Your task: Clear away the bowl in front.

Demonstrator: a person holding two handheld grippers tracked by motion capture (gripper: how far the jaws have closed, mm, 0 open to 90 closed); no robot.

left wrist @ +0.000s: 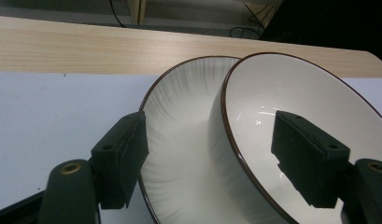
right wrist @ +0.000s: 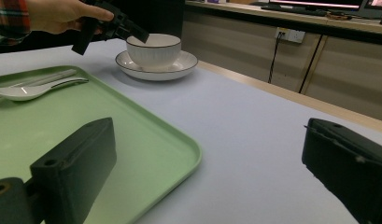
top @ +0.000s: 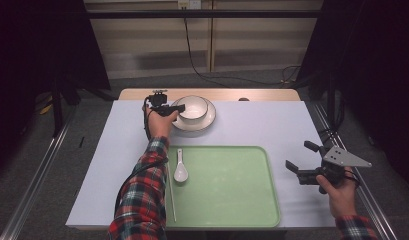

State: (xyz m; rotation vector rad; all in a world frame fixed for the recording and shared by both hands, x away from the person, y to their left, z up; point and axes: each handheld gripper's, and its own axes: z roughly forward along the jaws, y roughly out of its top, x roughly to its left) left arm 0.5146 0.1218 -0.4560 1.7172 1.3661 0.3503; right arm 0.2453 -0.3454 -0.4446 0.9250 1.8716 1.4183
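Near the table's far edge the left gripper straddles the bowl's rim, jaws not yet pinching, so closing comes next; the right gripper waits open

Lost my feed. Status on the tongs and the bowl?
Left tongs straddle bowl rim, pads not yet pressing. Right tongs open, idle beside tray. Bowl sits on plate. Nothing blocking.

Left gripper reaches forward, fingers apart; right gripper hovers wide open.
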